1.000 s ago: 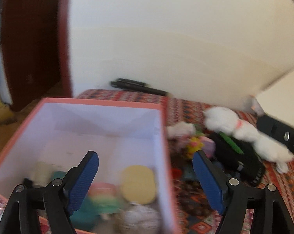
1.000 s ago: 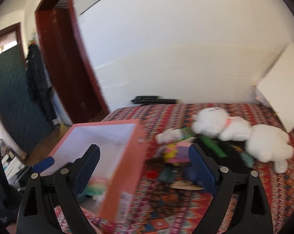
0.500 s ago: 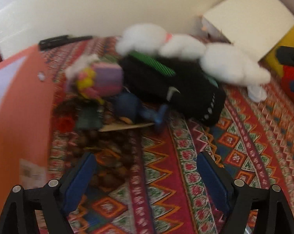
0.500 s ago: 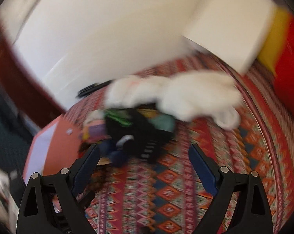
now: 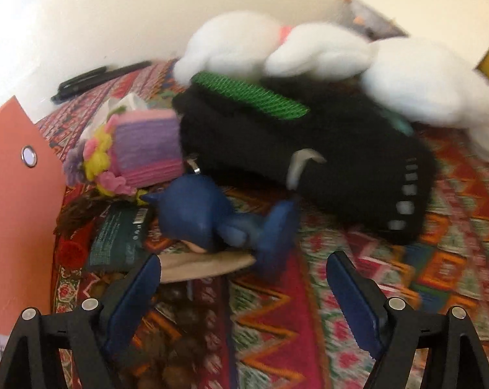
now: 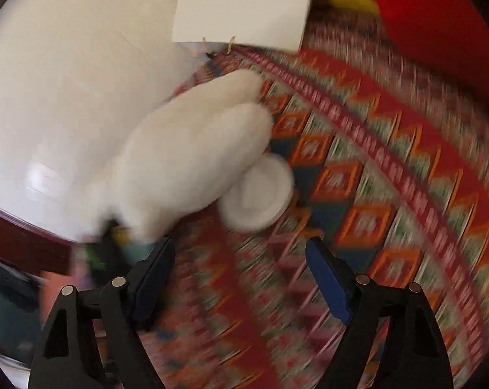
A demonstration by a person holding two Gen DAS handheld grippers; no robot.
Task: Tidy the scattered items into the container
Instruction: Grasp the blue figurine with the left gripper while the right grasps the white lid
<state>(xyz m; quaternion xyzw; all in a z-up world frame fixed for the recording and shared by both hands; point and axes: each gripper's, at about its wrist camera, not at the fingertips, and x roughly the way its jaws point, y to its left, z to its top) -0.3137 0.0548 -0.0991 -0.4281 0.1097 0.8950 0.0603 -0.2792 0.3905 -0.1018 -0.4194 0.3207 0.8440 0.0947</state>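
Just above our left gripper, whose jaws are spread with nothing between them, the blue figurine lies on its side at lower centre, long axis left to right, head toward the orange box. We judge it light, hard and slippery, best pinched across its narrow body. Our right gripper has just narrowed a little yet is spread and empty over the patterned cloth.

Blurred, unreadable print on the dark green packet.
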